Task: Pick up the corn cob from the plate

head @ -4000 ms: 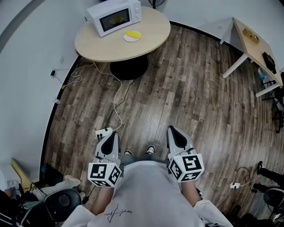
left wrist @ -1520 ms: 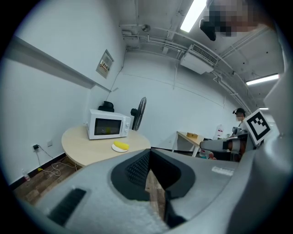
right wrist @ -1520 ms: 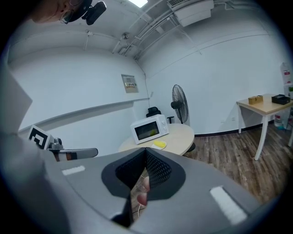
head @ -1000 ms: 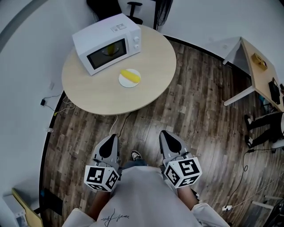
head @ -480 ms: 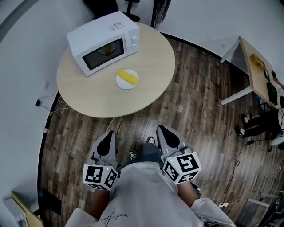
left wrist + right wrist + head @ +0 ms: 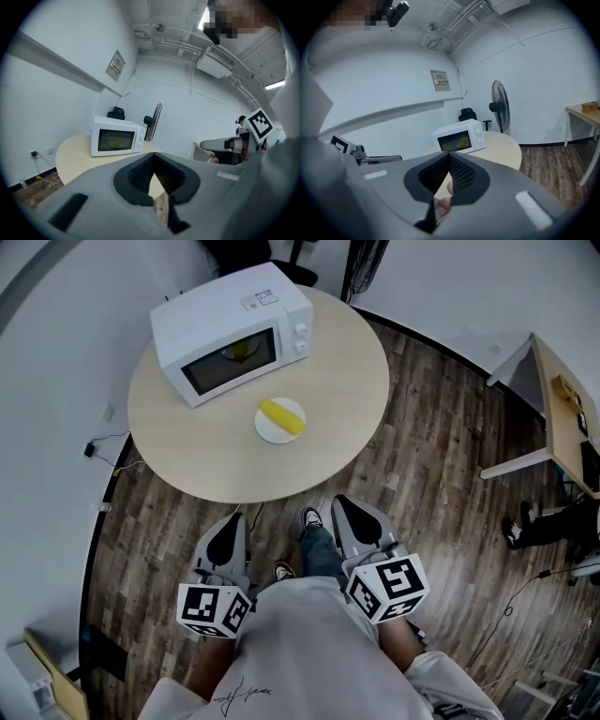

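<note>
Both my left gripper [image 6: 229, 524] and right gripper [image 6: 343, 505] have jaws pressed together, empty. At twelve o'clock, well apart, the yellow corn cob [image 6: 282, 415] lies ten-to-four on a small white round plate [image 6: 269, 435] on the round pale wooden desk [image 6: 337, 362]. My right seems slightly nearer.

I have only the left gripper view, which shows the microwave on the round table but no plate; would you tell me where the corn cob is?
Observer: The corn cob lies on a white plate on the table, just in front of the microwave.
Operator: Thank you. How close are the grippers to it?
Observer: Both the left gripper and the right gripper are over the floor, short of the table's near edge.
Operator: Is the right gripper ready to grasp?
Observer: Not yet: its jaws are together, with nothing between them.
</note>
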Available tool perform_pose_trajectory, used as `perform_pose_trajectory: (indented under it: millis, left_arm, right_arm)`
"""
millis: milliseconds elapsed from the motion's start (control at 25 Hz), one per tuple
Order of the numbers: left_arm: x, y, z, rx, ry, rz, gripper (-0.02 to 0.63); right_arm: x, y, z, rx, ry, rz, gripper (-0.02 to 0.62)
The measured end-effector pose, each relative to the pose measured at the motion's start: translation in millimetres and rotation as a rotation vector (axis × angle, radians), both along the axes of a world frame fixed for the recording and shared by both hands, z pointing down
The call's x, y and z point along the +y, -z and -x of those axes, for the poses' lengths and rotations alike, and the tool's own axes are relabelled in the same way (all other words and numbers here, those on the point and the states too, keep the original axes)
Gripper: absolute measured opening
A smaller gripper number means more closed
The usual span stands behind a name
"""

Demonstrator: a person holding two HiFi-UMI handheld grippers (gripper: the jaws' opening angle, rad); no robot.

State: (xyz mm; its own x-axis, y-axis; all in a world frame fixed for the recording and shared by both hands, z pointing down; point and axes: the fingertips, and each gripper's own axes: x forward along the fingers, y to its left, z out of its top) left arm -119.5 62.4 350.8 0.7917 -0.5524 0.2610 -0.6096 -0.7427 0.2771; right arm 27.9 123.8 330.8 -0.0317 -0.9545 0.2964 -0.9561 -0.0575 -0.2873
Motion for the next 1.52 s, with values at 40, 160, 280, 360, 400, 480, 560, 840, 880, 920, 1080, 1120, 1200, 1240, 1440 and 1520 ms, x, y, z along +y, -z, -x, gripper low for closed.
perform_pose_trajectory:
  millis: [40, 160, 280, 360, 400, 480, 560, 840, 880, 920, 1080, 1120, 1200, 1240, 1440, 1520]
  left_arm:
    - [-5.9, -1.6, -5.0, -0.004, 0.009, 0.002, -0.003]
    - [-24.0, -4.0, -20.0, -0.012, 0.033, 0.006, -0.003]
    - [-42.4, -2.1, -35.4, -0.016, 0.05, 0.003, -0.003]
    - [-54.5, -1.4, -45.2, -0.019, 0.062, -0.001, -0.003]
    - [-59.8, -1.6, -49.7, -0.02, 0.069, -0.002, -0.003]
    - [-68.6, -1.2, -59.0, -0.023, 0.081, -0.003, -0.003]
    - [-77.0, 0.9, -68.6, -0.024, 0.092, -0.006, -0.003]
    - [-99.3, -0.5, -87.9, -0.03, 0.159, -0.014, -0.002]
    - [-101.4, -0.3, -89.8, -0.032, 0.17, -0.016, -0.003]
    - [-103.5, 0.0, -91.4, -0.034, 0.181, -0.019, -0.003]
    - [-108.6, 1.1, -95.5, -0.035, 0.232, -0.024, -0.003]
    - [-109.0, 1.1, -97.0, -0.036, 0.242, -0.025, -0.002]
    - [-108.5, 0.3, -100.4, -0.037, 0.26, -0.026, -0.003]
    - [-107.9, -0.6, -101.8, -0.039, 0.268, -0.026, -0.003]
    - [-104.5, -5.3, -102.0, -0.049, 0.3, -0.024, -0.002]
    - [-102.6, -6.7, -101.4, -0.05, 0.311, -0.02, -0.003]
  right_arm:
    - [-7.4, 0.0, -5.0, -0.001, 0.011, -0.001, 0.012]
    - [-29.7, -1.1, -20.4, -0.005, 0.043, 0.001, 0.012]
    - [-51.9, -1.0, -35.9, -0.009, 0.067, 0.0, 0.012]
    - [-66.7, -2.0, -44.3, -0.017, 0.086, -0.001, 0.012]
    - [-73.7, -2.8, -47.6, -0.021, 0.097, -0.002, 0.012]
    - [-86.4, -3.9, -53.6, -0.024, 0.122, -0.001, 0.012]
    - [-98.9, -4.2, -60.2, -0.025, 0.147, -0.001, 0.012]
    - [-134.6, -7.6, -77.7, -0.036, 0.226, -0.007, 0.012]
    - [-138.4, -7.8, -80.0, -0.035, 0.238, -0.008, 0.012]
    - [-142.2, -7.7, -82.2, -0.034, 0.25, -0.009, 0.012]
    - [-153.5, -7.3, -89.4, -0.036, 0.296, -0.014, 0.012]
    - [-155.6, -7.7, -91.4, -0.037, 0.307, -0.016, 0.012]
    - [-159.0, -9.6, -95.1, -0.036, 0.328, -0.018, 0.012]
    - [-160.7, -11.2, -96.6, -0.036, 0.338, -0.018, 0.012]
    - [-167.2, -20.8, -97.9, -0.033, 0.381, -0.011, 0.012]
    - [-168.2, -22.8, -97.3, -0.029, 0.392, -0.01, 0.012]
